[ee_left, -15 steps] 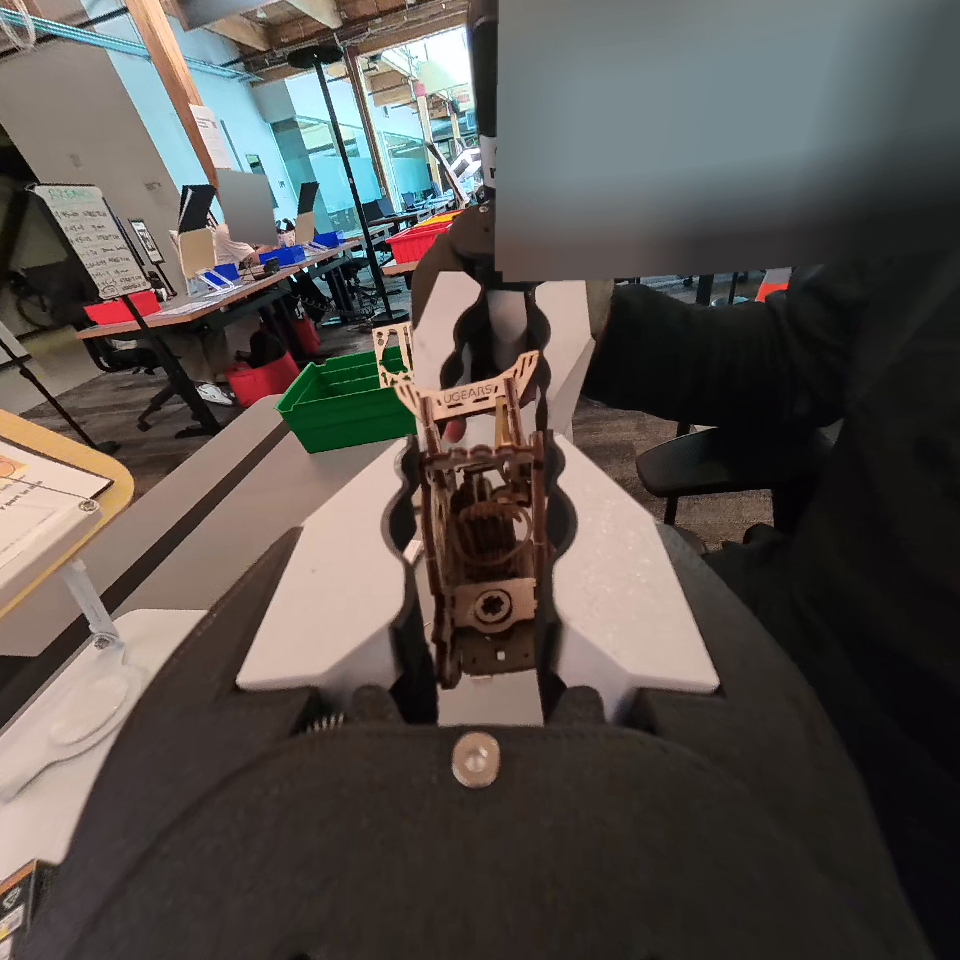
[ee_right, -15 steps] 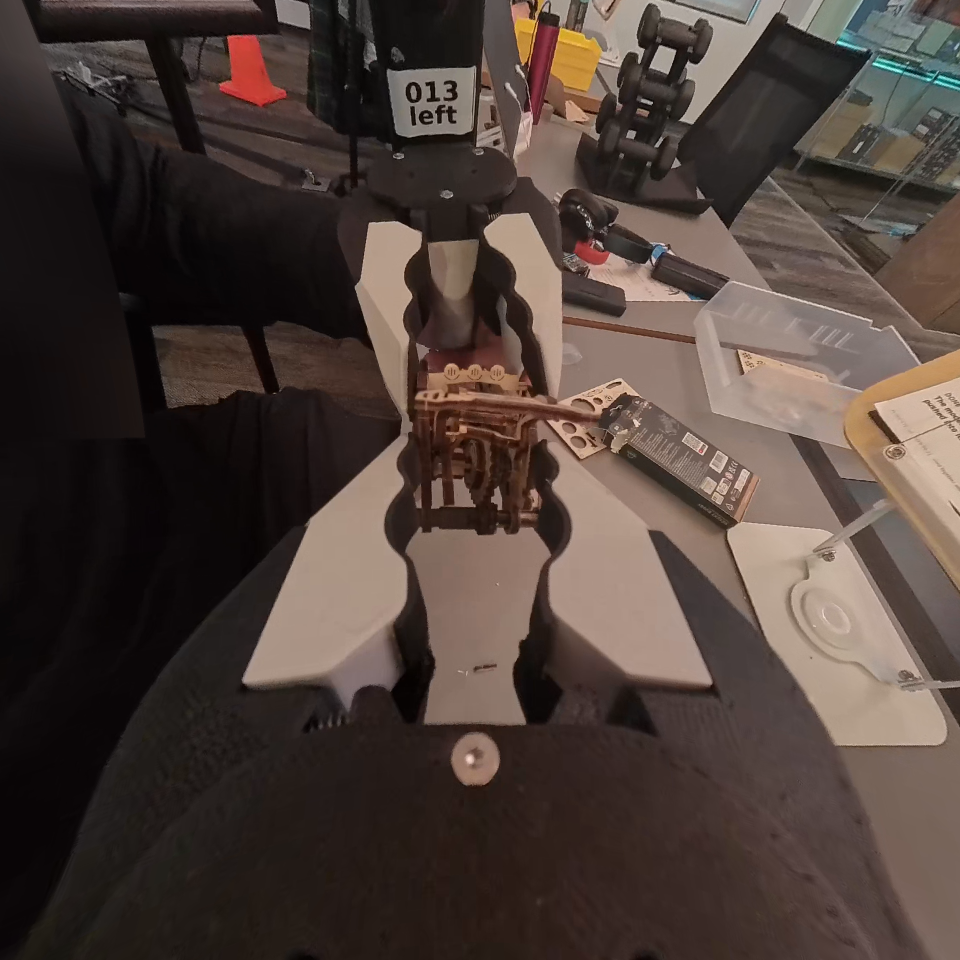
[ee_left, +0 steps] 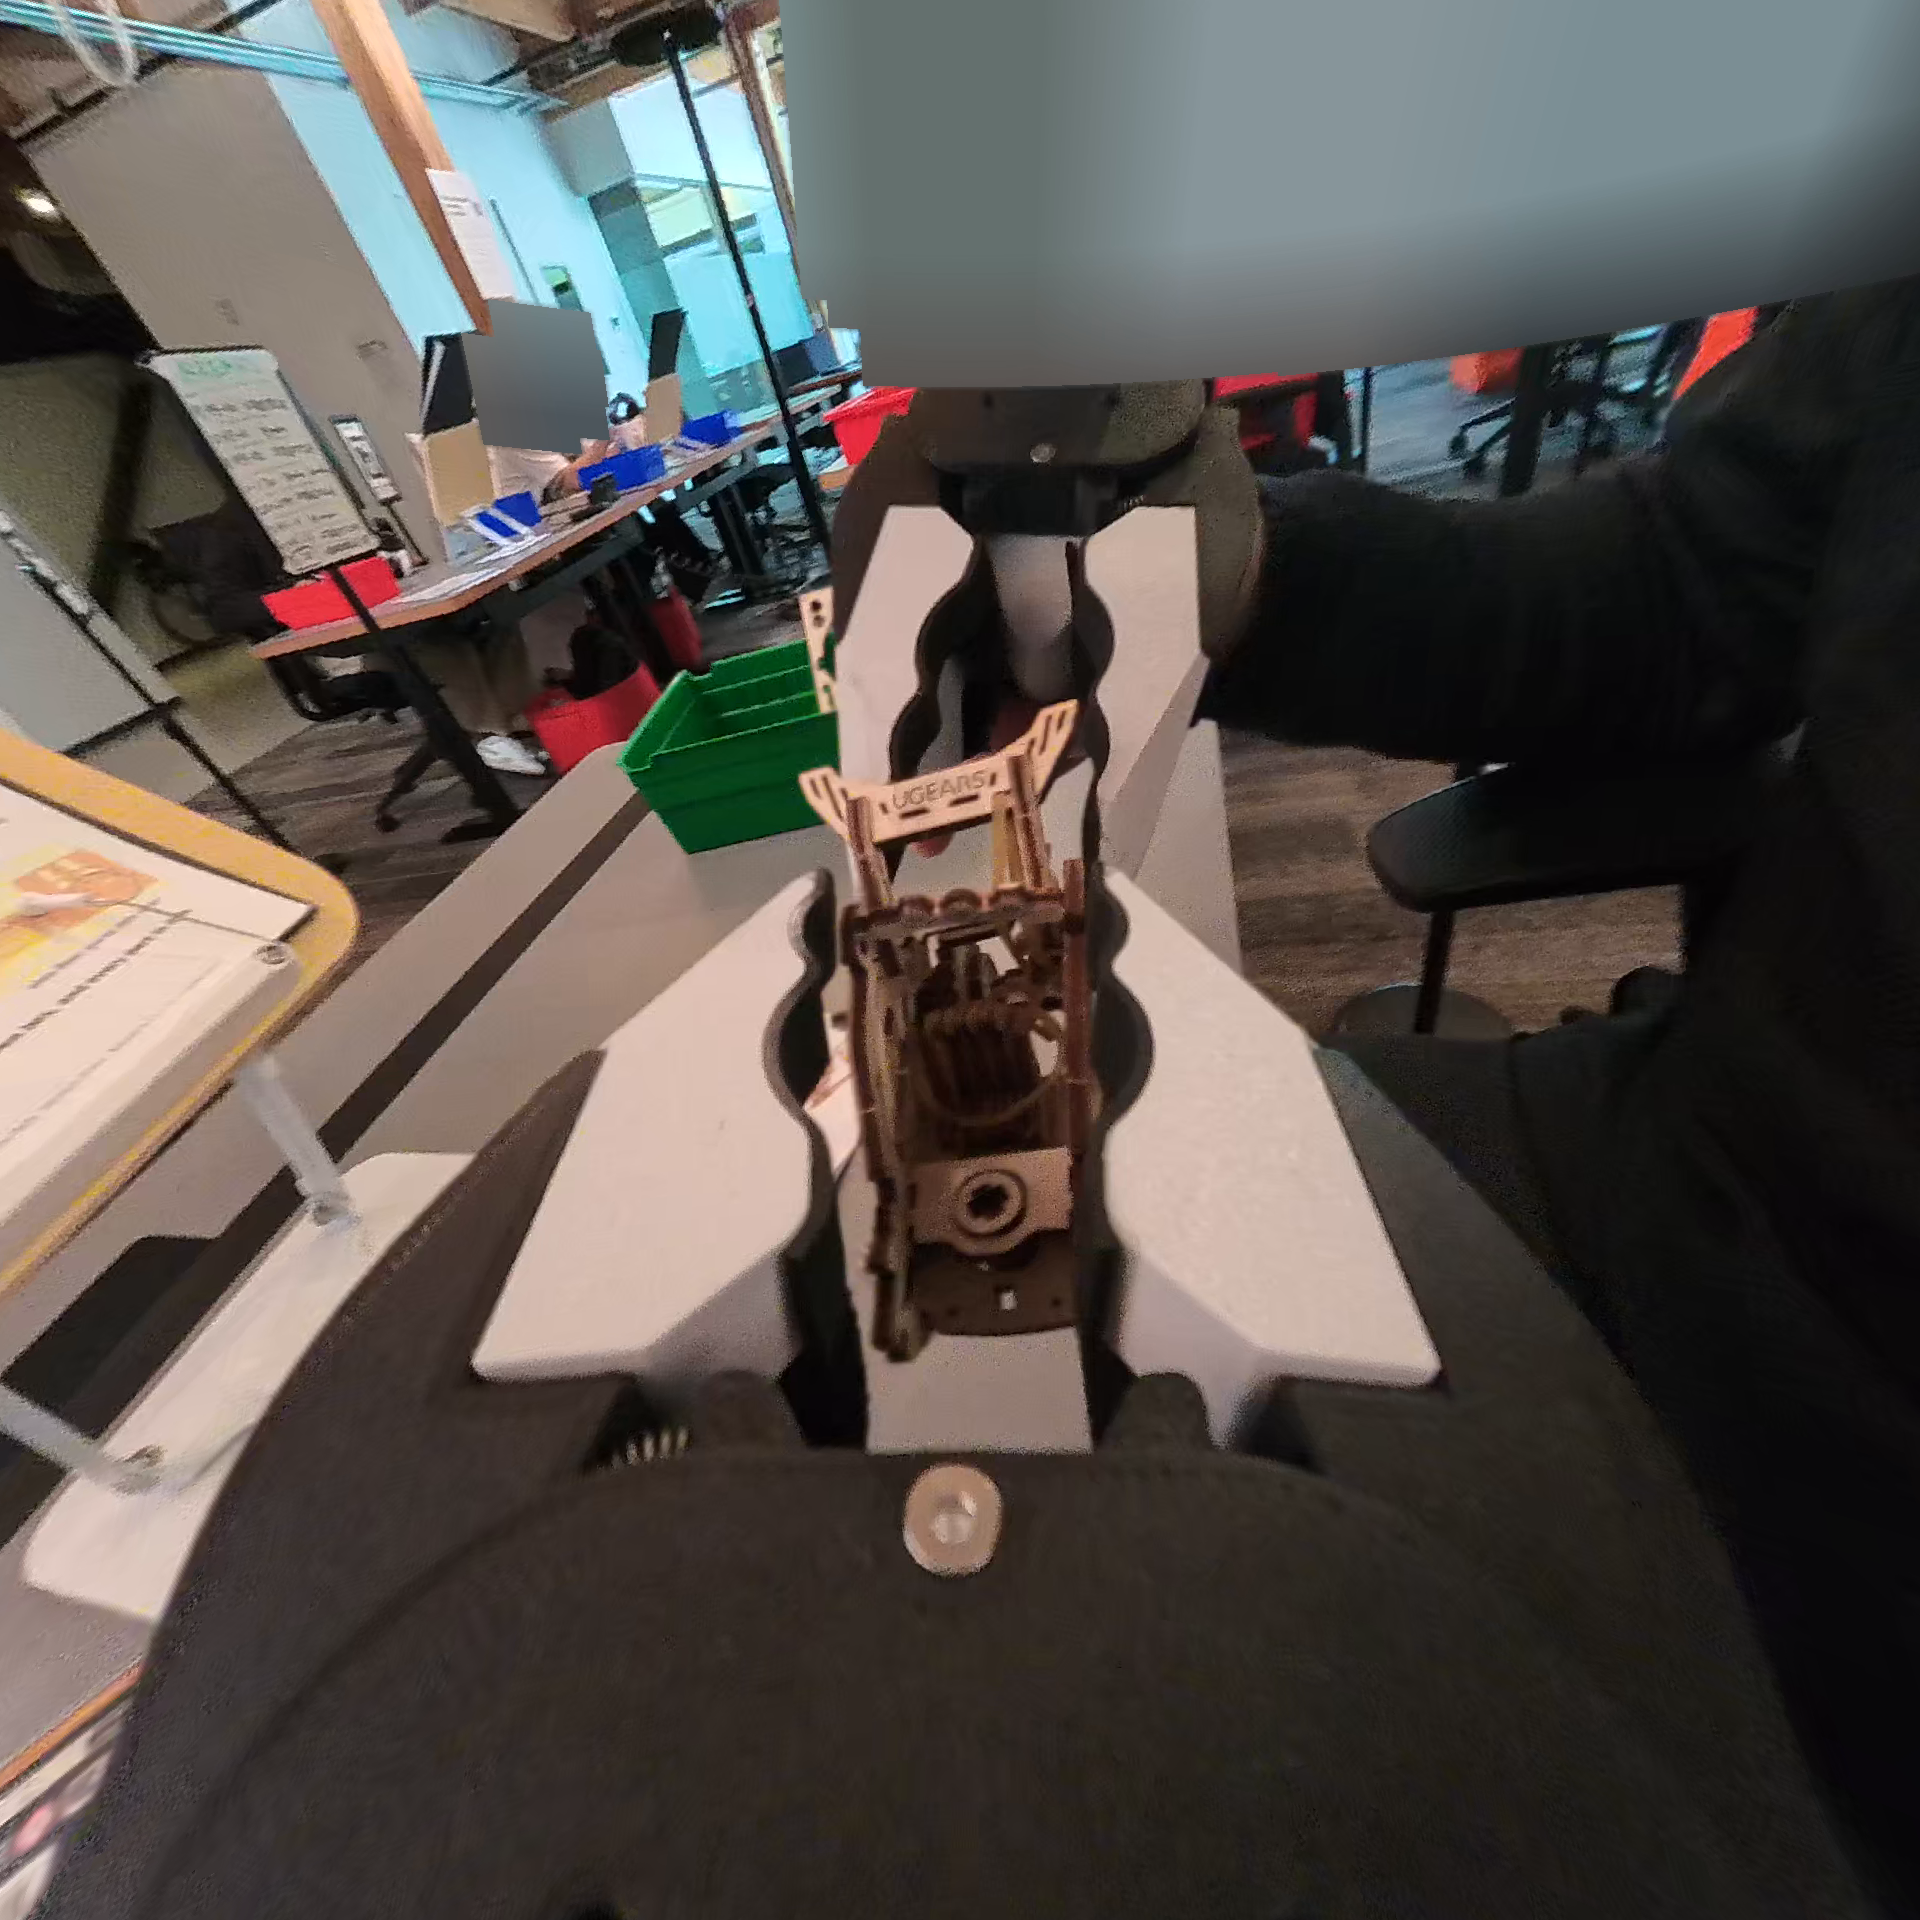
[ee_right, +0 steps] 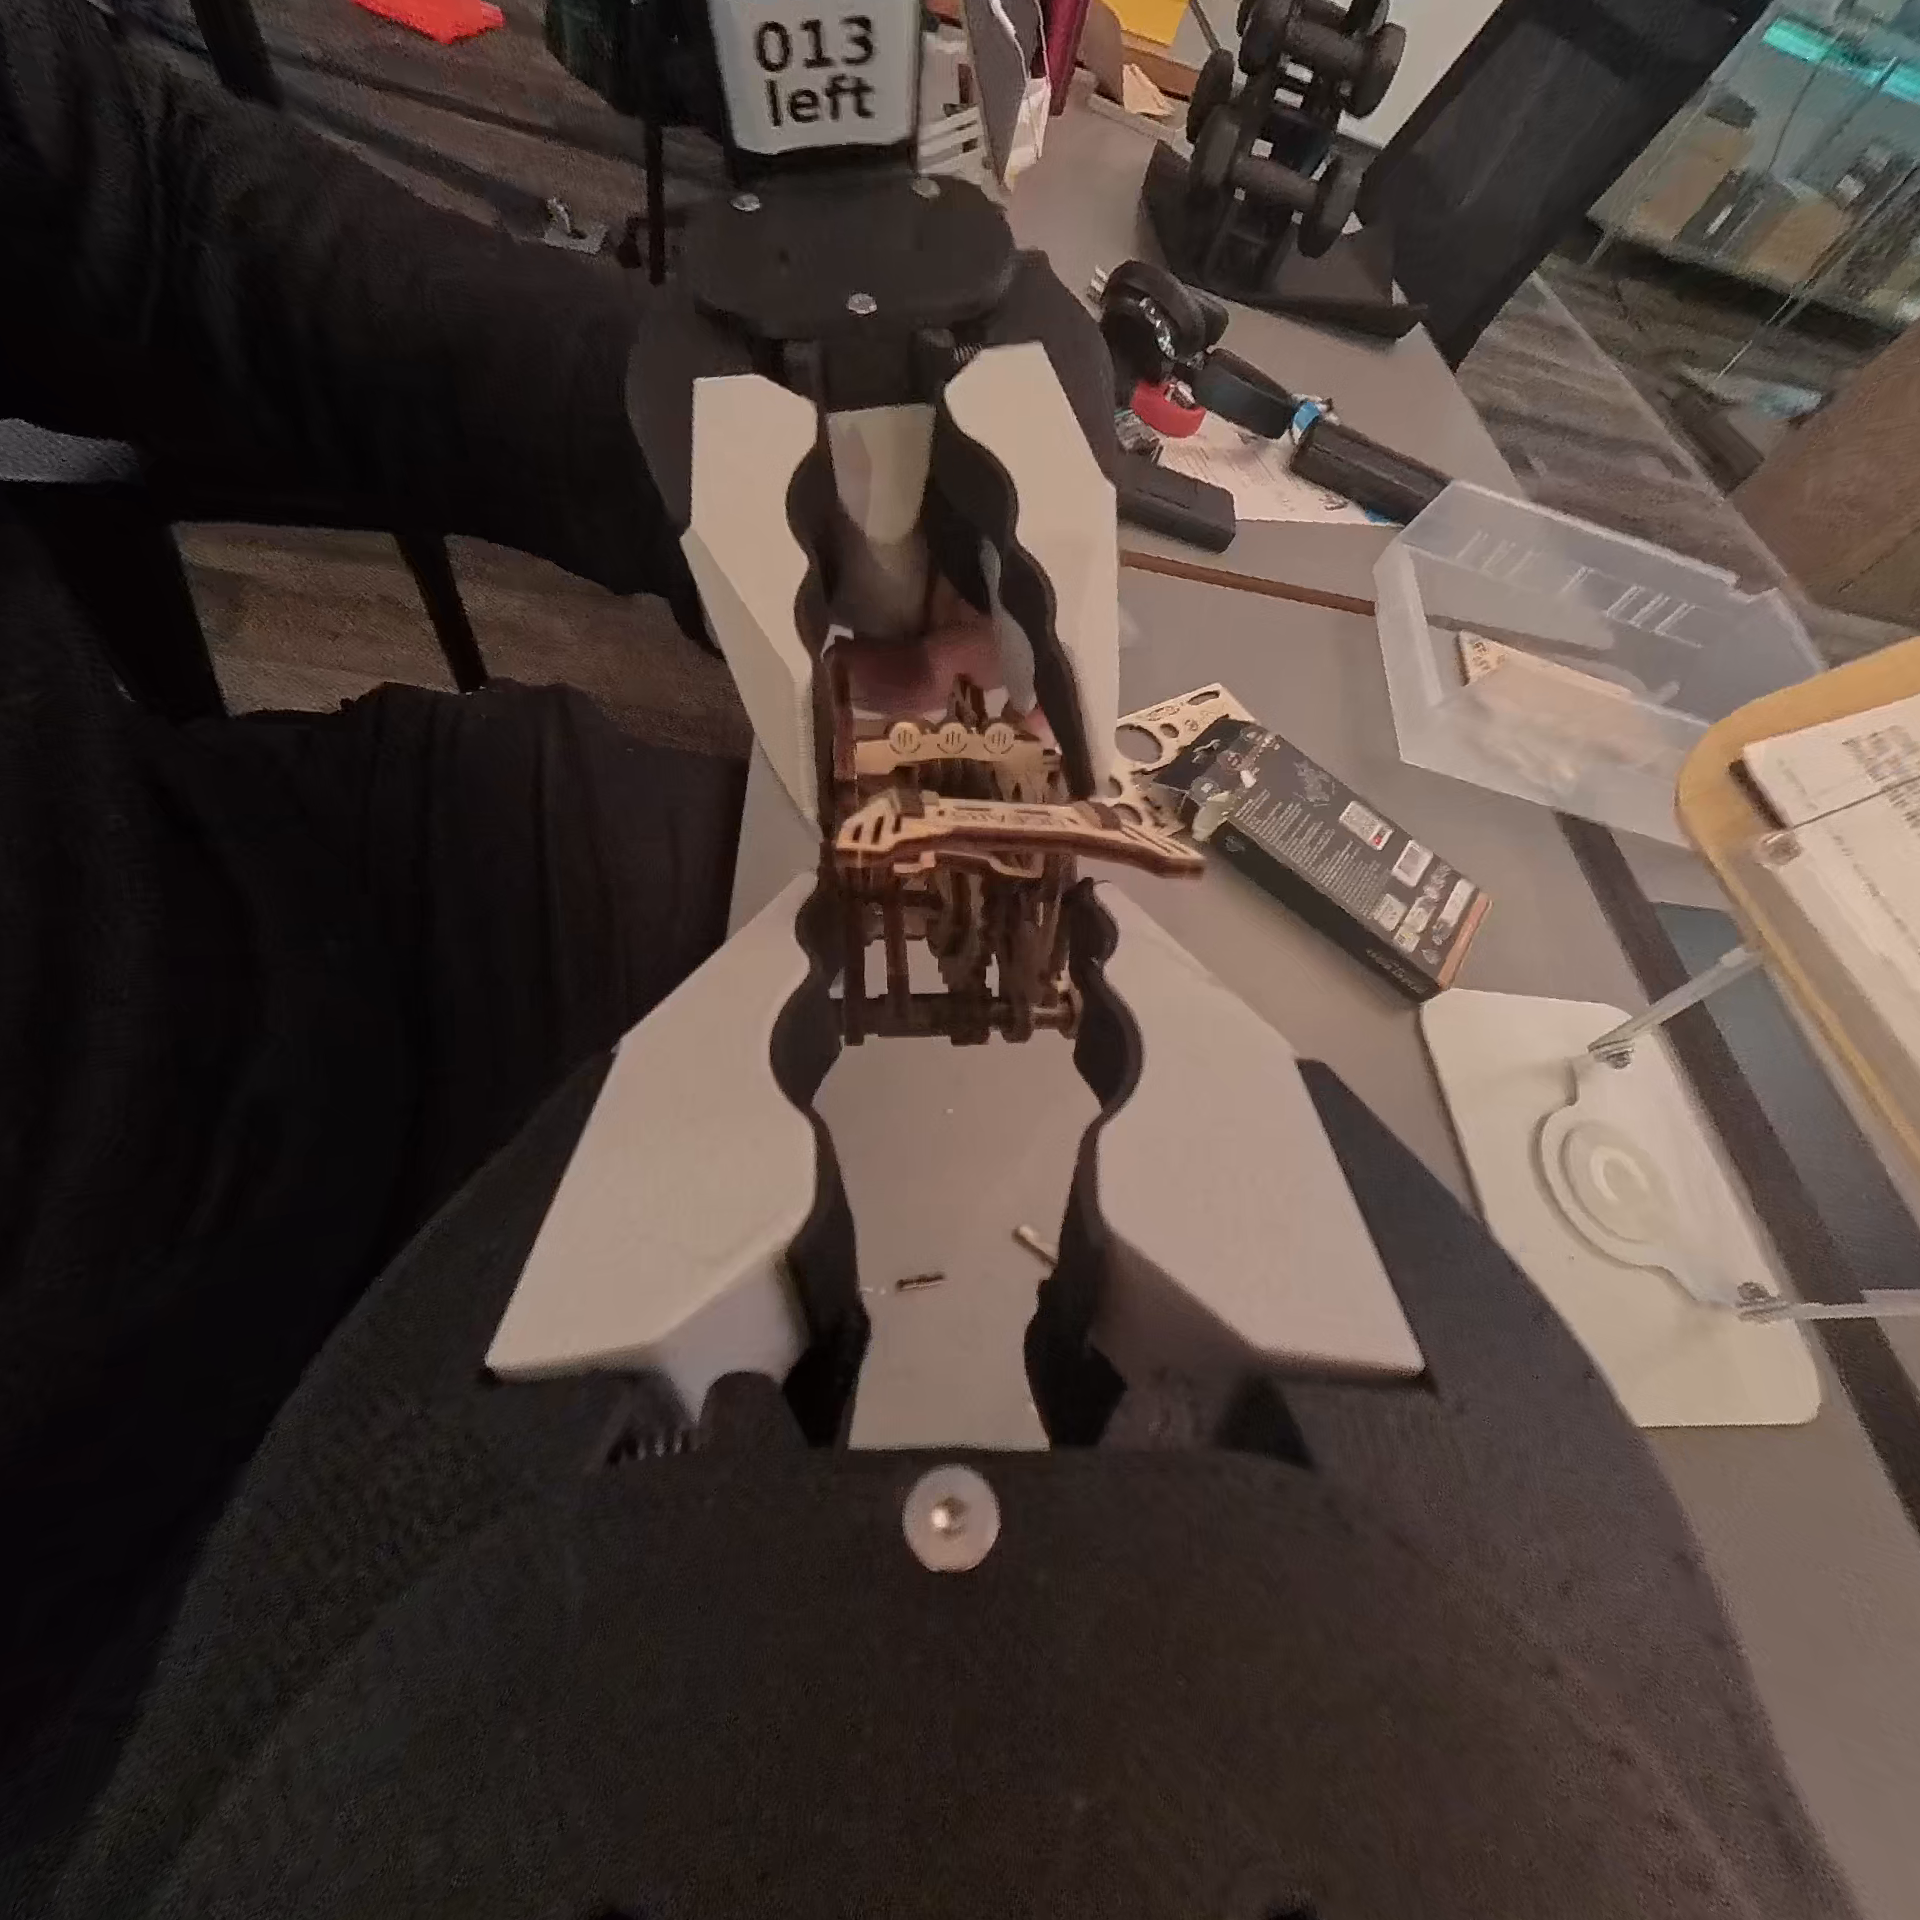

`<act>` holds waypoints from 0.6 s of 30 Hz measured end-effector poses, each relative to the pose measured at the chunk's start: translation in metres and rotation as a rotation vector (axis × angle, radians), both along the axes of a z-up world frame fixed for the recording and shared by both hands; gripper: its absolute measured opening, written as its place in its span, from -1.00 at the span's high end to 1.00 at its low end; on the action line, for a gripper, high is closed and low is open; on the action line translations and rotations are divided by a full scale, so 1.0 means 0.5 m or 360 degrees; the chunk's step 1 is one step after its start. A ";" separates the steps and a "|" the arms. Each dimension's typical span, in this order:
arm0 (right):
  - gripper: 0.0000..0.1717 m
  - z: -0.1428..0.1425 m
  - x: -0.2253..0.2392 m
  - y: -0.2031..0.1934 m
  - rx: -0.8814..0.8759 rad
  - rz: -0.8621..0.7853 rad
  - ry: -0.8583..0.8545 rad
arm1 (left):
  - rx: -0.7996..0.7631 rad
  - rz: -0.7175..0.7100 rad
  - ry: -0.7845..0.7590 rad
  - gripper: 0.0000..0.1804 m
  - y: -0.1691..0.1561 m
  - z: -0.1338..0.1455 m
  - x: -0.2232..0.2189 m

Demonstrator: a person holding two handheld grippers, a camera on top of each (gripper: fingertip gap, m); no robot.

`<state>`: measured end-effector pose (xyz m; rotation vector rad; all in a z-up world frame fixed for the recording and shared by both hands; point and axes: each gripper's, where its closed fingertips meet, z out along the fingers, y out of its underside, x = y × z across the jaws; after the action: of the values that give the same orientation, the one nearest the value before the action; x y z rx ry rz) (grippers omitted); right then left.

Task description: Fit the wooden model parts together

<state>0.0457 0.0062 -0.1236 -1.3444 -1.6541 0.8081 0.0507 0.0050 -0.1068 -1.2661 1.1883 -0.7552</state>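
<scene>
The wooden model (ee_left: 966, 1091) hangs in the air above the table edge (ee_left: 582, 935), caught between two grippers that face each other nose to nose. It's a brown frame packed with gears, and a pale curved strip (ee_left: 940, 795) sits across its top — from the other side that strip (ee_right: 1013, 831) juts out sideways. The left gripper (ee_left: 961, 1039) is clamped on the frame, its wavy dark pads (ee_left: 1117, 1029) flat against both sides. The right gripper (ee_right: 951, 935) grips the same model (ee_right: 951, 914) from the opposite end, pads against its flanks too (the picture is a bit soft there). Outward now: a dark box (ee_right: 1340, 831) and a punched wooden sheet (ee_right: 1179, 727) lie on the grey table (ee_right: 1247, 644), a clear tub (ee_right: 1558, 644) beyond them. On the far side — a green bin (ee_left: 727, 748).
</scene>
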 end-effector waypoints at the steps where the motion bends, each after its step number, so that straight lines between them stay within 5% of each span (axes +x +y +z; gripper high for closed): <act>1: 0.52 -0.007 0.001 0.000 -0.0044 0.0016 -0.0008 | 0.0007 0.0026 0.0026 0.45 0.003 -0.005 -0.003; 8: 0.51 -0.062 0.000 0.019 -0.0257 0.0091 -0.0038 | -0.0284 0.0085 0.0273 0.45 0.023 -0.108 -0.023; 18: 0.42 -0.144 -0.005 0.061 -0.0563 0.0118 0.0031 | -0.0703 0.0042 0.0246 0.50 0.062 -0.219 -0.035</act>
<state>0.0434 0.0369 -0.1955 -1.5130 -1.6040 1.1966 0.0332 0.0360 -0.2163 -1.7260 1.1612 -0.9475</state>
